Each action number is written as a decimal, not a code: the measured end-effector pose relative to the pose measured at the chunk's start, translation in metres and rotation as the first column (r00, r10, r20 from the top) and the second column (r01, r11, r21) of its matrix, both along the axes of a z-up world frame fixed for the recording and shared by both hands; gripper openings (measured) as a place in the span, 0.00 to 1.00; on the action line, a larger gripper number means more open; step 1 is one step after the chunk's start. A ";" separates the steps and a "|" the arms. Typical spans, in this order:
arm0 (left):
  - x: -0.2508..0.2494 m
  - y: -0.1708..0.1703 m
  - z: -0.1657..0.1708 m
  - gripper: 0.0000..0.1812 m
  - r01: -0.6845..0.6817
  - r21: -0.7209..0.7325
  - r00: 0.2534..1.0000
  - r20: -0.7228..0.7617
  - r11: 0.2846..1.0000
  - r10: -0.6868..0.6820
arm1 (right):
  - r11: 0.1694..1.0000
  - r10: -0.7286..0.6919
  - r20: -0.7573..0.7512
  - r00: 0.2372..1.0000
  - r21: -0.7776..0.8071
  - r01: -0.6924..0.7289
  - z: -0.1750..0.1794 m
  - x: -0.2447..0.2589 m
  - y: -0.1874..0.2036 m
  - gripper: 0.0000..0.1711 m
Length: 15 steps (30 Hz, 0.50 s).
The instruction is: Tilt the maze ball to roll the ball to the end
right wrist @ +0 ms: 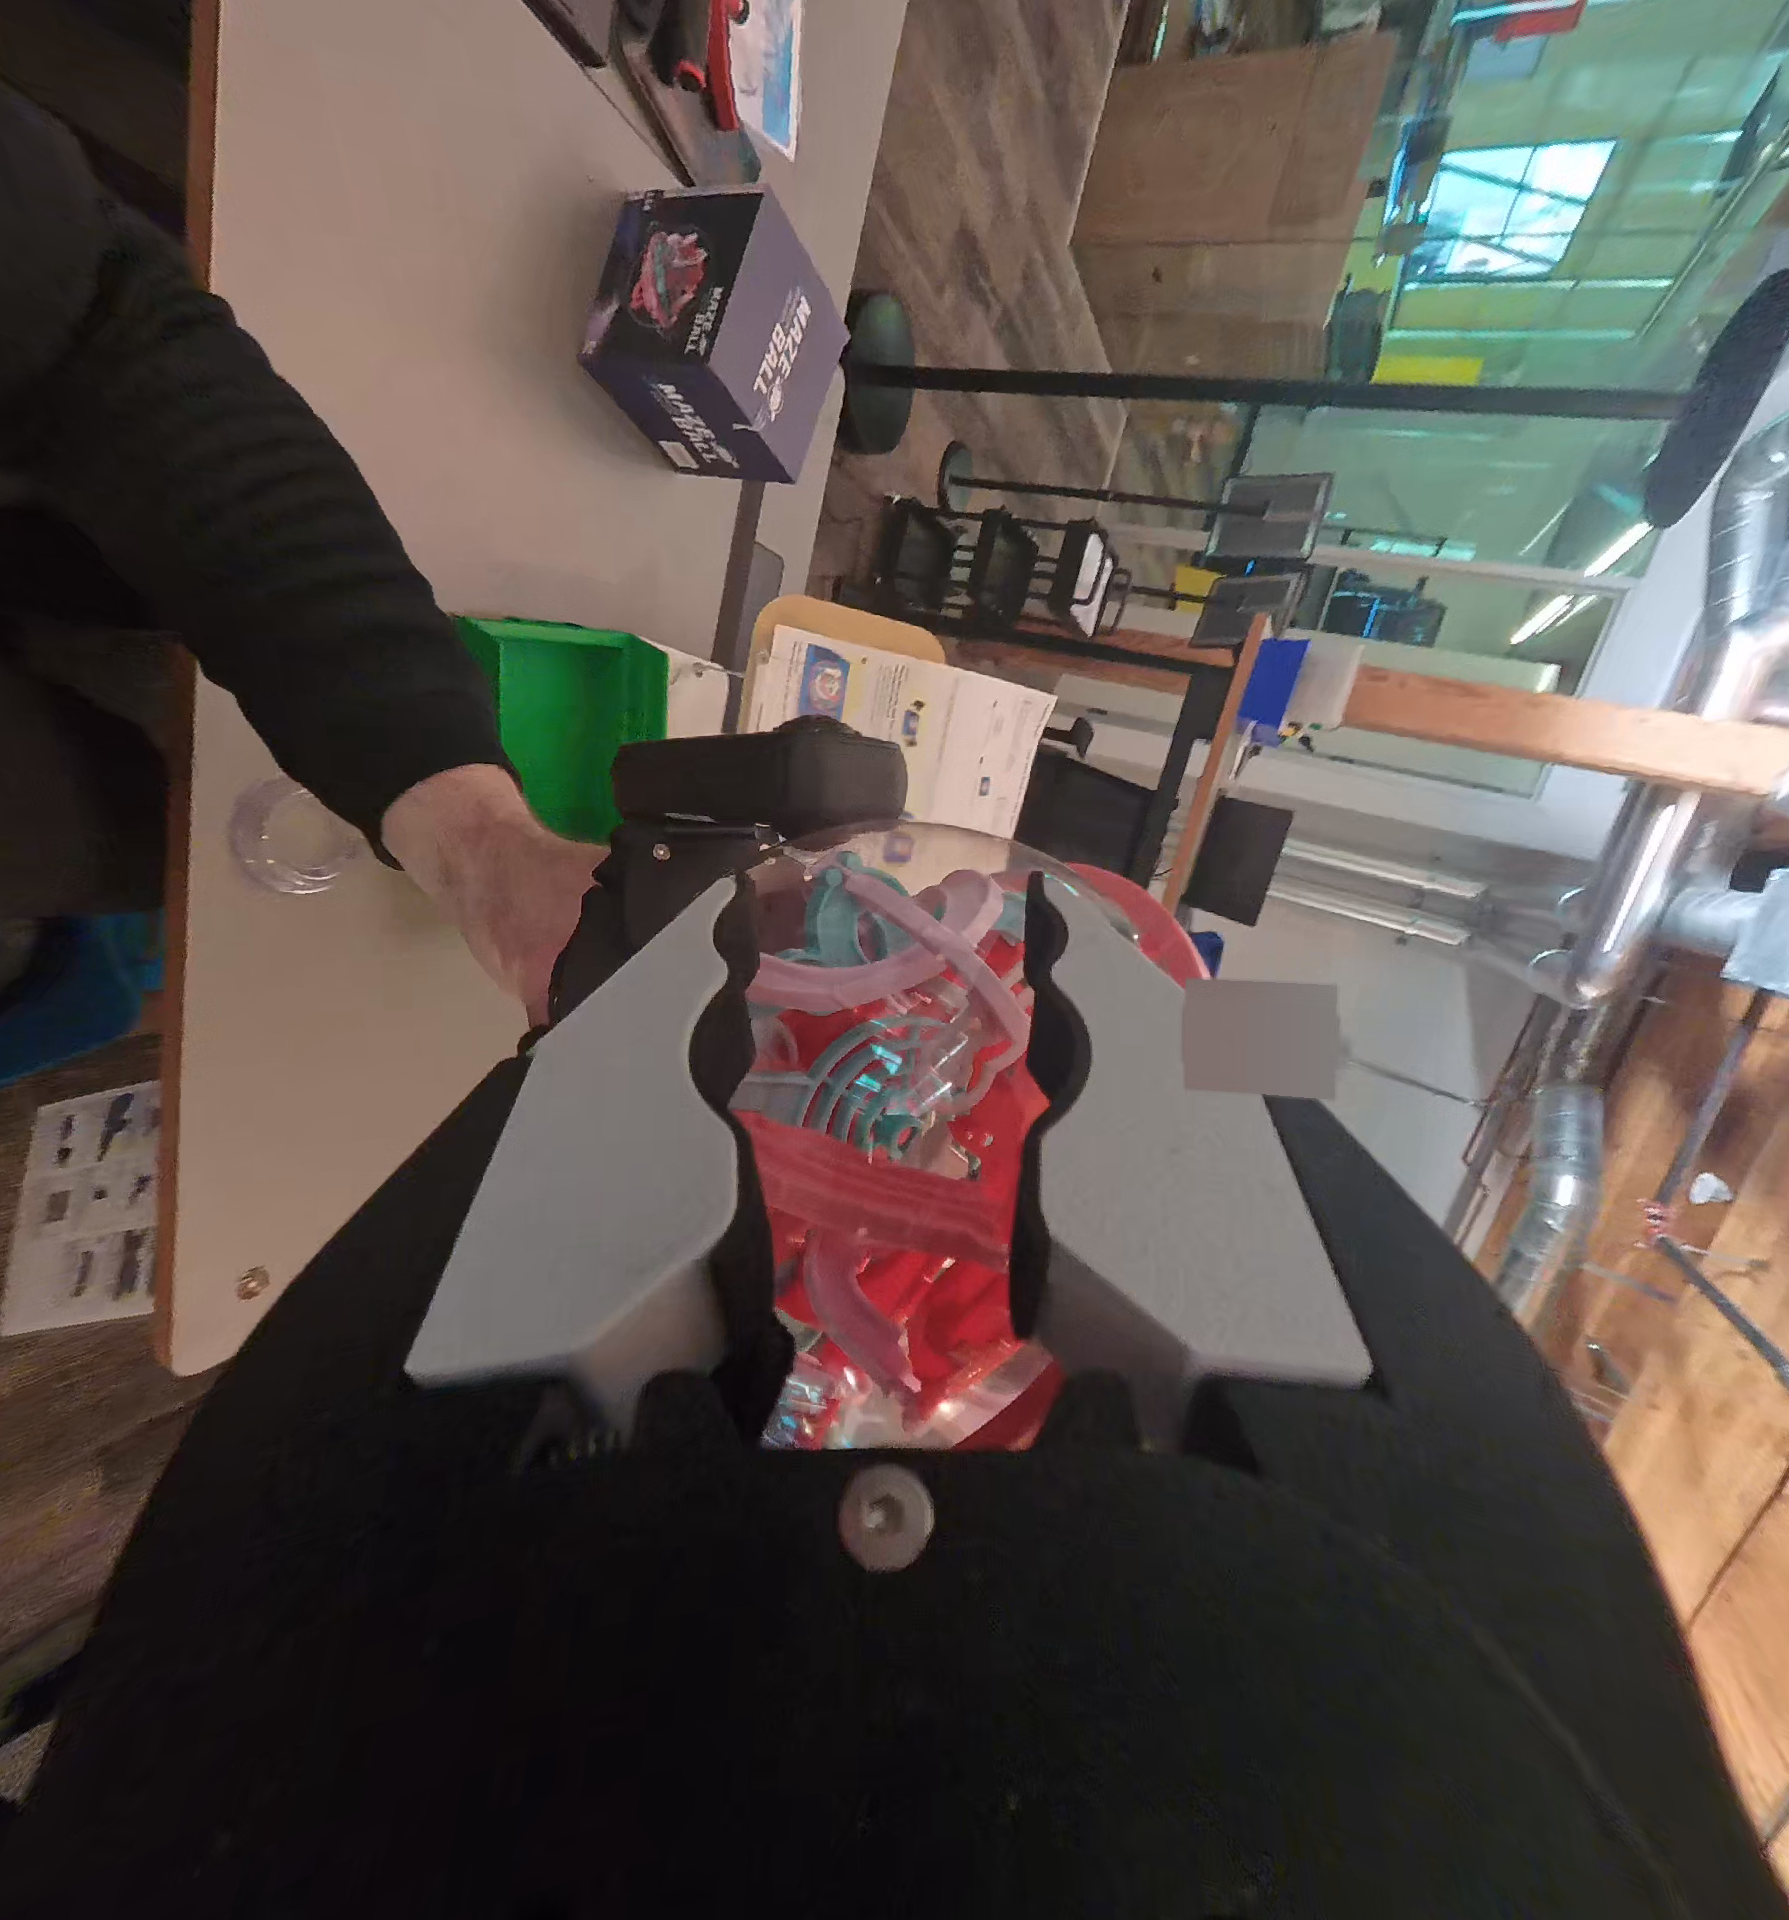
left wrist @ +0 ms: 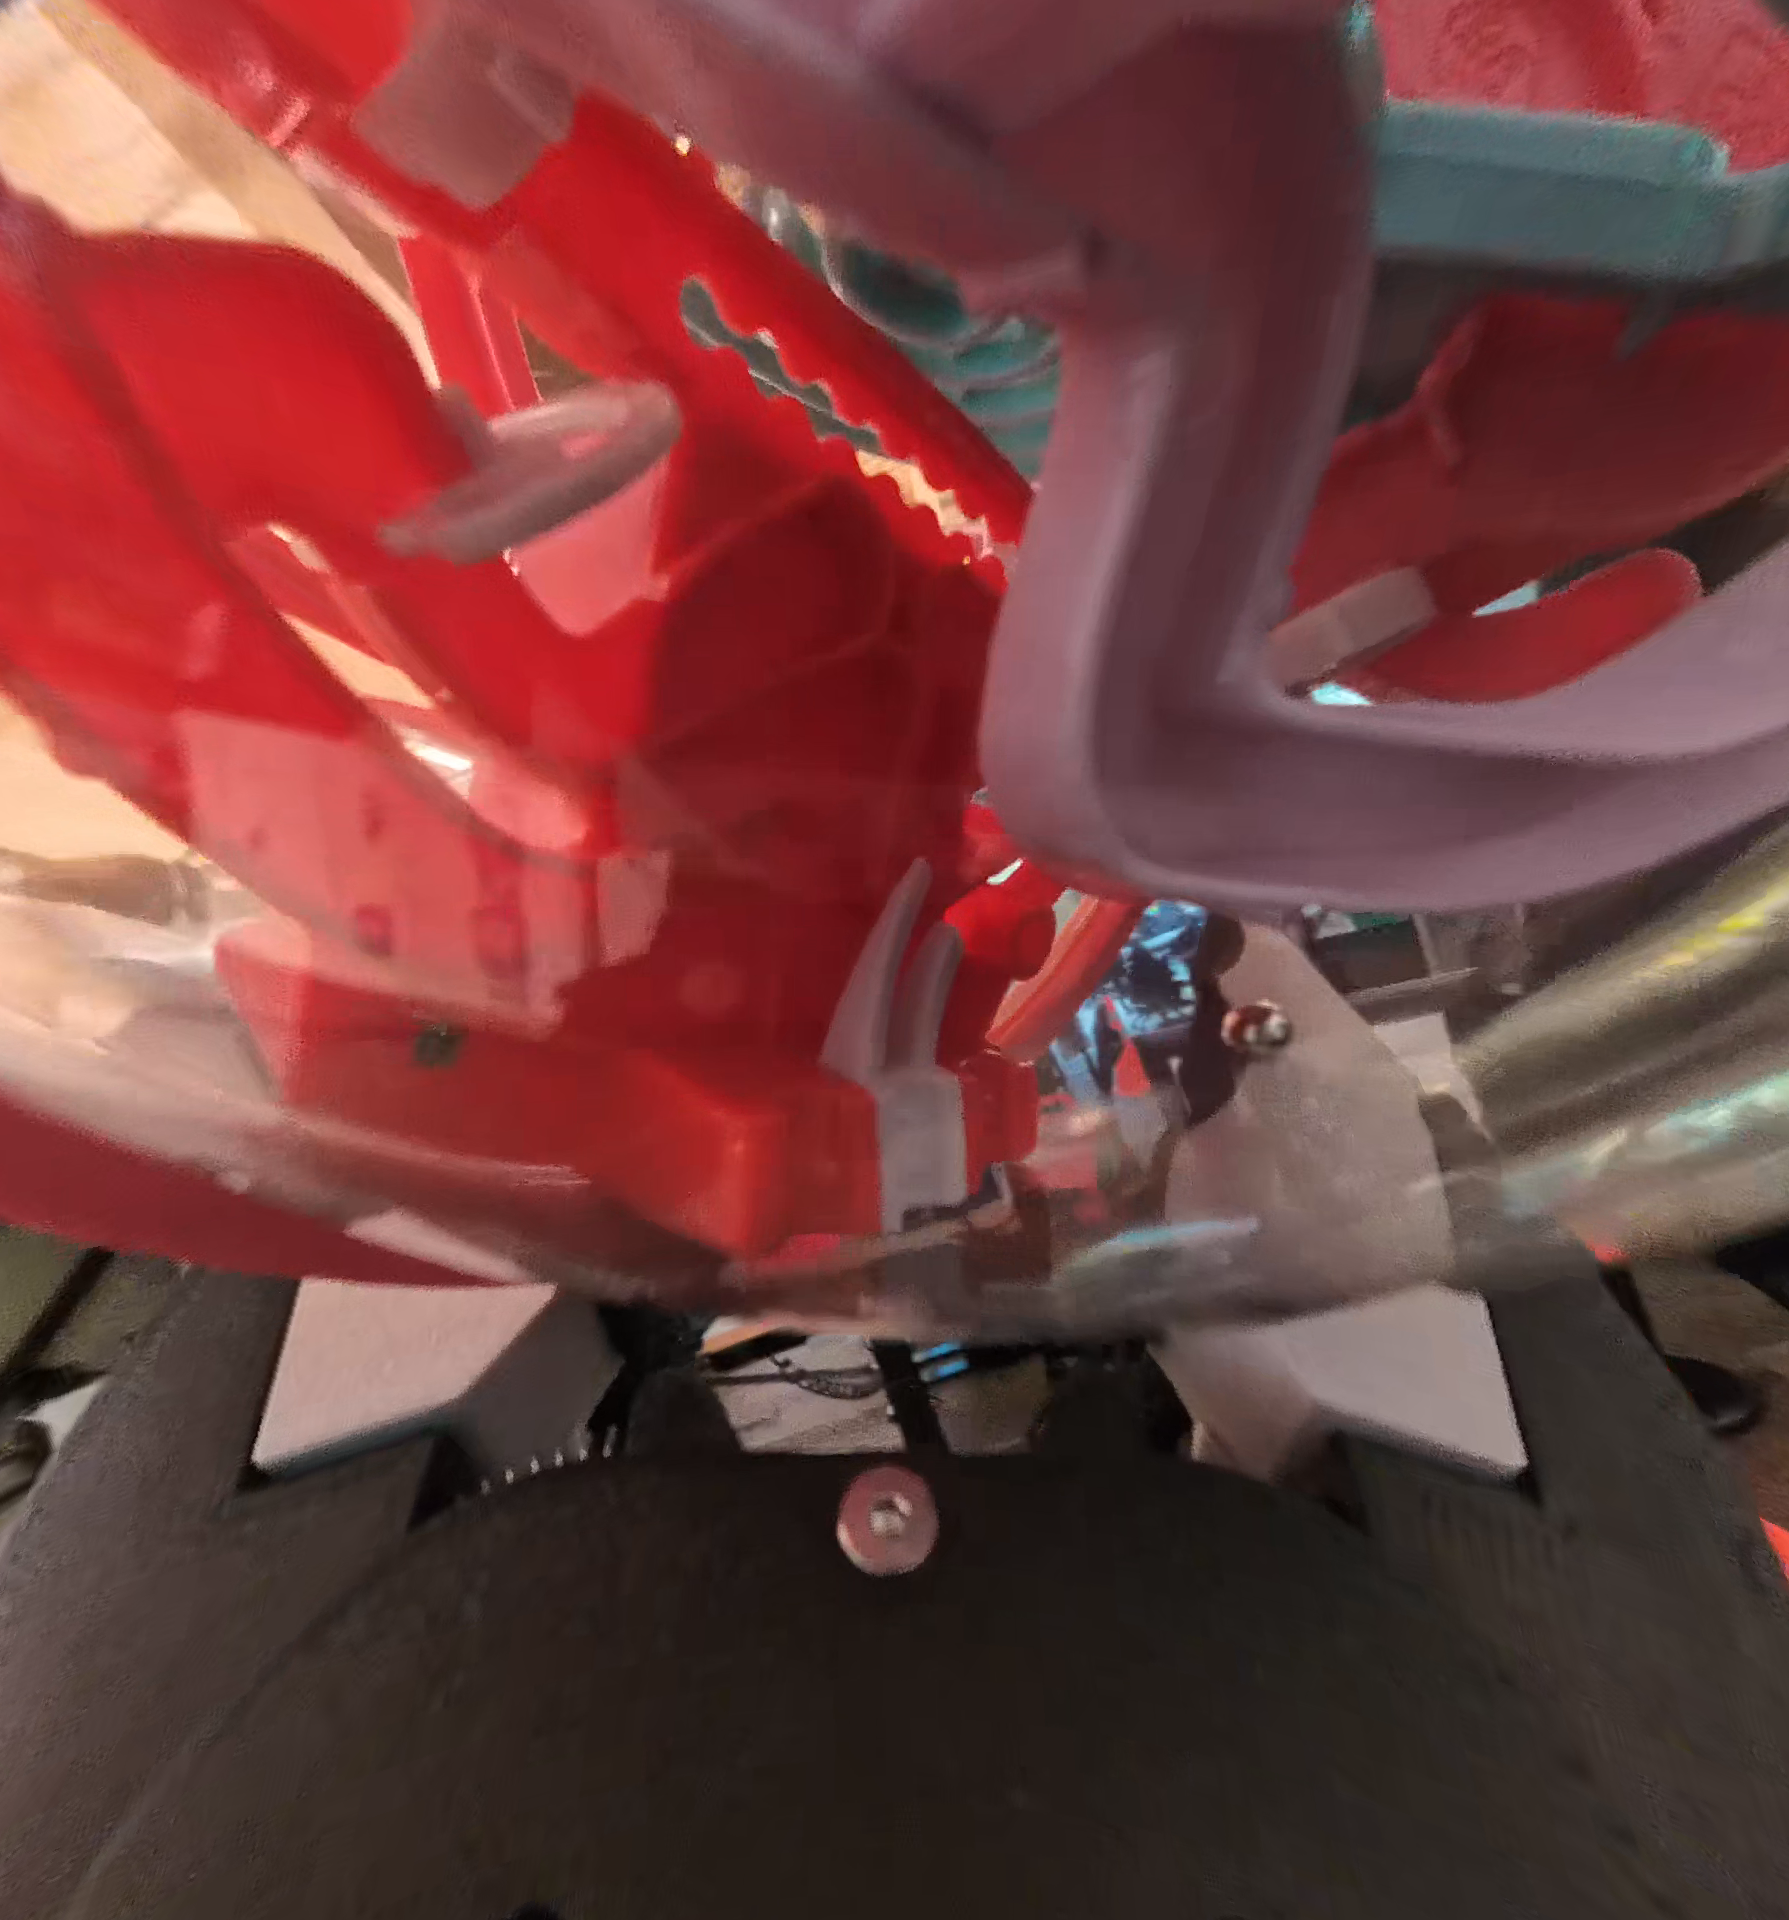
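1. Black housing of the right gripper [right wrist: 879, 997] fills the bottom of the right wrist view; its two grey fingers [right wrist: 609, 1164] are clenched on the maze ball [right wrist: 869, 1143], one on each side of the clear shell.
2. That view is rolled sideways, so the white tabletop [right wrist: 433, 436] runs up the left of the frame and the maze ball is held in the air beside its edge, clear of it.
3. As a sphere, the maze ball has no long axis. Its red tracks sit toward the camera, the lilac and teal loops at the far end.
4. At the far side of the ball sits the left gripper [right wrist: 755, 790], black, with a hand [right wrist: 485, 883] in a dark sleeve behind it.
5. From the left wrist view the maze ball [left wrist: 765, 727] presses right against the lens, blurred; the left gripper [left wrist: 890, 1340] has its grey fingers [left wrist: 391, 1371] spread wide against the shell, cradling it.
6. A dark printed box [right wrist: 713, 332] and a green bin [right wrist: 557, 707] rest on the tabletop, well apart.
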State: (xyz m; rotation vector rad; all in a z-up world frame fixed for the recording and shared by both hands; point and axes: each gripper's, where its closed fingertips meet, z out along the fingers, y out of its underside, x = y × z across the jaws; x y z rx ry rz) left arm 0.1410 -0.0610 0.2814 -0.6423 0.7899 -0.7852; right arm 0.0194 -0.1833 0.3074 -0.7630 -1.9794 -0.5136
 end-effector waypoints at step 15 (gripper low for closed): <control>0.034 -0.009 -0.022 0.62 0.263 -0.139 0.965 0.012 0.955 -0.264 | 0.973 -0.172 0.108 0.979 -0.139 0.186 -0.013 0.009 0.028 0.28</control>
